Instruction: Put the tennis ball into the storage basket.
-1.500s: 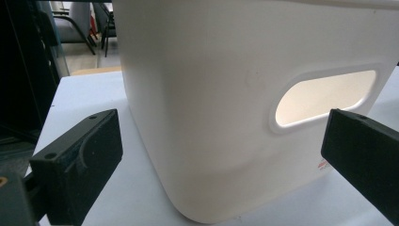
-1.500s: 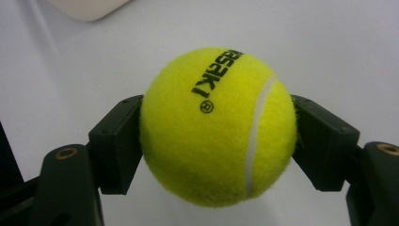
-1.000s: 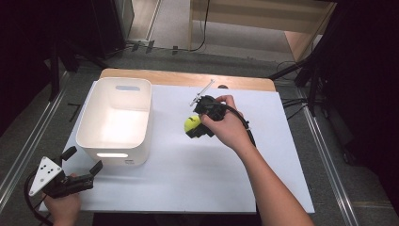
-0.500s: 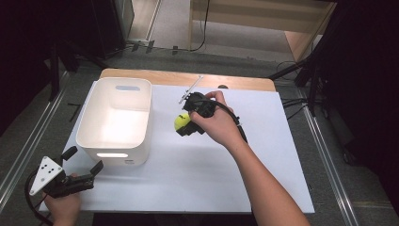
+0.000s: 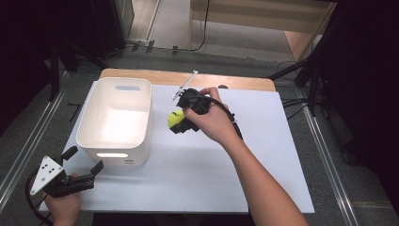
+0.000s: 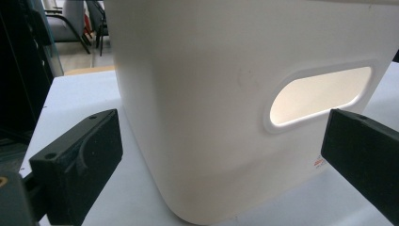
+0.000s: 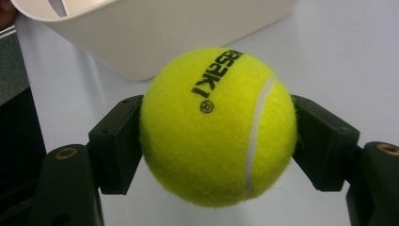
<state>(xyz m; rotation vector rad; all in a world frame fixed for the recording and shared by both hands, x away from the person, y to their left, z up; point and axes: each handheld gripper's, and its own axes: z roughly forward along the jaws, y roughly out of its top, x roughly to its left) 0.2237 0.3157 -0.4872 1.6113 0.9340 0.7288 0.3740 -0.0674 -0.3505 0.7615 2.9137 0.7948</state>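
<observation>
The right gripper [image 5: 178, 123] has carried the tennis ball [image 5: 176, 118] closer to the white bin [image 5: 116, 157], jaws clamped on its sides, ball lifted off the table [image 5: 263, 155]. The bin's near wall stands just ahead of the jaws. Release too early and the ball hits the rim and bounces away! The left gripper [image 5: 84, 165] waits with jaws apart, facing the bin's handle slot [image 6: 320, 95].

Right tool [image 5: 178, 123] clamped tight, arm extended; left tool [image 5: 84, 165] gapes wide, low.

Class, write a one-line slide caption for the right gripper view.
Right tongs clamp a yellow tennis ball above the white table, beside a white bin.
</observation>
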